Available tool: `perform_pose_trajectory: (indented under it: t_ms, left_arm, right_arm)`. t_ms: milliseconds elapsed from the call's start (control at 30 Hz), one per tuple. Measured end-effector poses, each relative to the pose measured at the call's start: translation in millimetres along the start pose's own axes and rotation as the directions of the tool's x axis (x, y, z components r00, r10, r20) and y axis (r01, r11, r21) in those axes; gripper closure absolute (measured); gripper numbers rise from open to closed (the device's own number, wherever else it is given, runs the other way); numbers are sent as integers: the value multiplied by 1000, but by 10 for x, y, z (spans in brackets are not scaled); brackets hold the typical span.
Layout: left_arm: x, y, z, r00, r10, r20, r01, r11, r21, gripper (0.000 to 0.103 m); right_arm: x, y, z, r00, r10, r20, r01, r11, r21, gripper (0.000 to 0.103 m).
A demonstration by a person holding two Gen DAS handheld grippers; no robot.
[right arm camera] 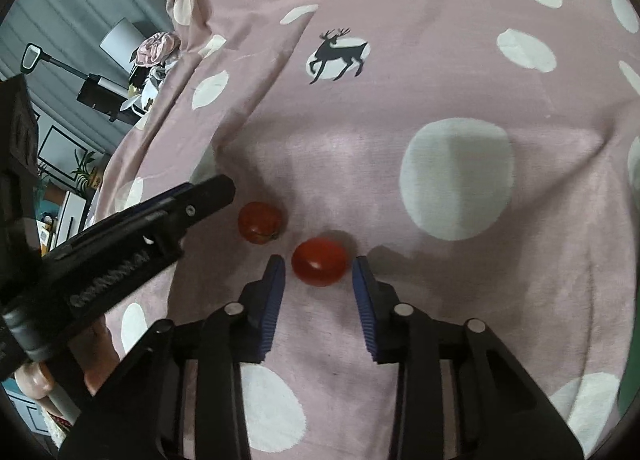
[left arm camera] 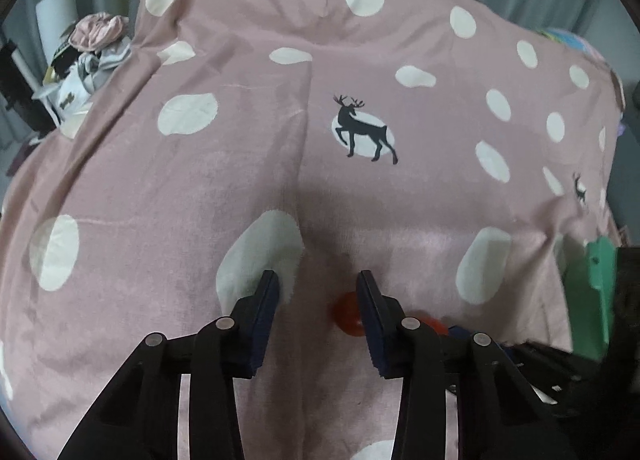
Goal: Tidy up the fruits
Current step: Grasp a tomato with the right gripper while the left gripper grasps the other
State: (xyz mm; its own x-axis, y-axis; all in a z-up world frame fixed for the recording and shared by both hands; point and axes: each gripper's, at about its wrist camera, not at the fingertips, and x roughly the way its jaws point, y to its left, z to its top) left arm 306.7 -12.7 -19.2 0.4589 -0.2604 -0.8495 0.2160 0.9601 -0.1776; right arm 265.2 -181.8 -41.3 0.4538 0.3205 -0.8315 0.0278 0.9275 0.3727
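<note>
Both grippers tilt steeply down over a pink bedsheet point(right arm camera: 400, 107) printed with white dots and black deer. In the right wrist view the right gripper point(right arm camera: 318, 262) has a smooth red tomato point(right arm camera: 319, 262) lying on the sheet between its 2 blue-padded fingertips; a sliver of cloth shows on either side of the fruit, so the pads bracket it closely without visibly pressing, and whether they grip it I cannot tell. A 2nd tomato point(right arm camera: 259, 222), darker and with its stem scar facing the camera, lies just beside the 1st, up and to the left, apart from it. The left gripper point(right arm camera: 200, 195) reaches in from the left of that view, its tip near the 2nd tomato but not touching it, with part of the person's hand point(right arm camera: 96, 356) on its handle below. In the left wrist view the left gripper point(left arm camera: 318, 280) stands with a clear gap between its fingers and only sheet between them; a red tomato point(left arm camera: 347, 314) peeks out just behind its right finger. No legible writing shows anywhere.
</note>
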Motion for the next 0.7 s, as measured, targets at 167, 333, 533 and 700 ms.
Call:
perform_pose_trajectory:
  t_ms: [167, 333, 533, 700]
  left_arm:
    - [-71, -62, -15, 998, 62, 12, -63, 997, 50, 63]
    - [-164, -196, -21, 998, -64, 14, 63, 996, 69, 63]
    - [90, -305, -49, 994, -91, -66, 95, 994, 50, 63]
    - [228, -200, -34, 993, -77, -93, 75, 997, -29, 72]
  right_arm:
    - [46, -30, 15, 1000, 15, 21, -16, 998, 57, 73]
    - [-12, -102, -17, 1000, 18, 24, -20, 995, 102, 73]
    - [-129, -199, -88, 999, -8, 32, 4, 993, 121, 73]
    - [-181, -242, -117, 998, -58, 34, 53, 991, 123, 73]
